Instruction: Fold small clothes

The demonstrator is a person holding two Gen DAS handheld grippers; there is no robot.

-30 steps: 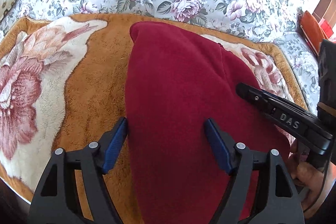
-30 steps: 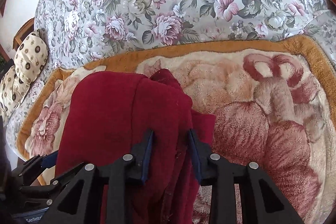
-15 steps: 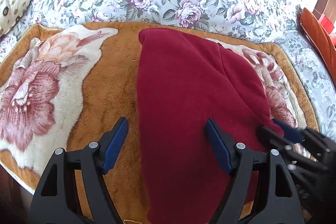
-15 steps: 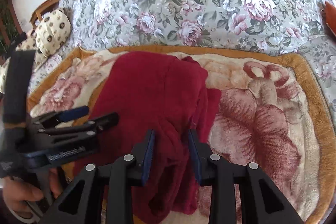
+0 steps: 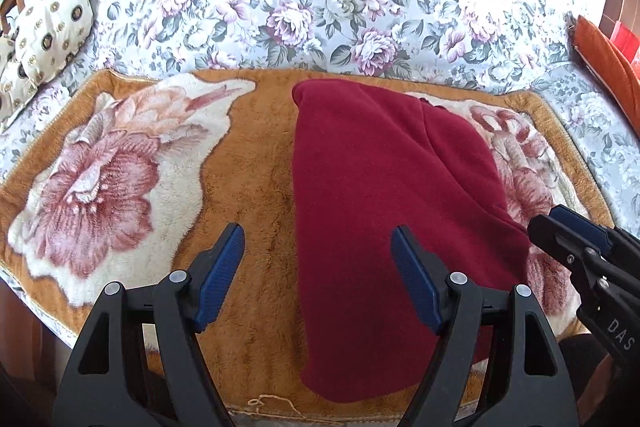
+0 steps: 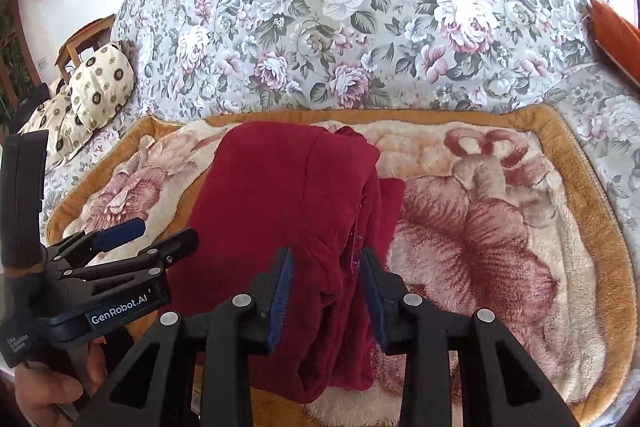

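**Both grippers over the red garment**

We see the left gripper (image 5: 318, 267) at the bottom of its own view with jaws spread wide and nothing held; its left finger sits over the blanket (image 5: 248, 163), its right over the garment (image 5: 384, 211). In the right wrist view this gripper (image 6: 160, 233) enters from the lower left, with a hand (image 6: 60, 383) under it.

The right gripper (image 6: 326, 297) has its jaws part open, straddling the garment's bunched right edge; we cannot tell whether the pads touch the cloth. In the left wrist view it (image 5: 560, 227) pokes in at the right edge, tips just beside the garment.

The garment (image 6: 280, 211) is dark red fleece, folded into a long shape lying mid-frame on the blanket, smooth on top with loose layers along its right side.

We read "GenRobot.AI" on the left gripper's body and "DAS" on the right one.
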